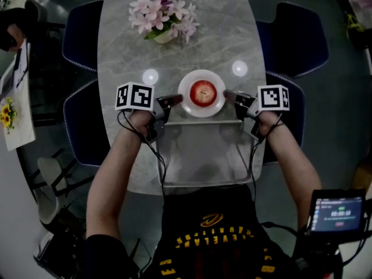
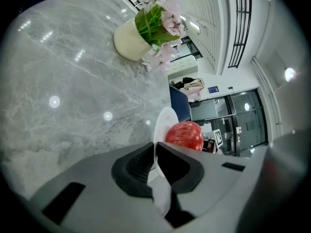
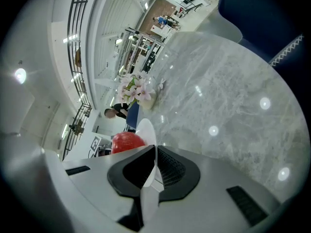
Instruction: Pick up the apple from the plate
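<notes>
Item: one red apple (image 1: pixel 203 92), resting at the centre of the plate (image 1: pixel 187 104) on the grey marbled desk (image 1: pixel 192 45). We record it as round, with no marked long axis, its paler hollow facing up. We list the left gripper (image 1: pixel 174 100) and right gripper (image 1: pixel 229 96) at opposite sides, each with its fingers clamped on the plate's rim, neither touching the apple.
</notes>
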Tool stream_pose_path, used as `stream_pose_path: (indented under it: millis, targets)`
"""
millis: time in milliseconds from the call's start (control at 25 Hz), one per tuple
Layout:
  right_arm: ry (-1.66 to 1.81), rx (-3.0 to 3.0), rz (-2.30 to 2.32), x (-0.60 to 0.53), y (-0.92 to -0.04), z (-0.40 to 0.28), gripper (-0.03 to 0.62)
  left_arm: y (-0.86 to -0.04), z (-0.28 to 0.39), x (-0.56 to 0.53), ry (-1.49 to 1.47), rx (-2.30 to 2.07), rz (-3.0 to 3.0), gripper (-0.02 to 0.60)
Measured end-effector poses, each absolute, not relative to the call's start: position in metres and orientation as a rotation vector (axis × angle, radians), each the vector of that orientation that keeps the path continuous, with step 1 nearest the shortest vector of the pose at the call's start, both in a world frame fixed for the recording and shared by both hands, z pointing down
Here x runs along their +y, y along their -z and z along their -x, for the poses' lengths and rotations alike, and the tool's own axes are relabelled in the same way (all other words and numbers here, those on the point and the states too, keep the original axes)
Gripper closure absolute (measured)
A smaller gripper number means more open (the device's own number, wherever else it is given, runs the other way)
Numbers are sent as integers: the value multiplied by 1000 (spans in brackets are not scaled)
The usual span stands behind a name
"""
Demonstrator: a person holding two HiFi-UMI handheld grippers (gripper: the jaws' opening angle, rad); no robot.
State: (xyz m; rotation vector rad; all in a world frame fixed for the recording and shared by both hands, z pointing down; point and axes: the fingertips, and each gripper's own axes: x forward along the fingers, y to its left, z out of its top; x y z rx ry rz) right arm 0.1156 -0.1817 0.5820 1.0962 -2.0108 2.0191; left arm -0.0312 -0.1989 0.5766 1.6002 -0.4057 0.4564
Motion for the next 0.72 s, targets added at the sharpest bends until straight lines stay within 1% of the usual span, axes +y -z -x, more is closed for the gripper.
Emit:
stream_pose_path:
  millis: [720]
  targets:
    - [-1974, -2027, -1053, -180, -607, -111, 566, -603, 30, -192, -478, -408, -1578, 557]
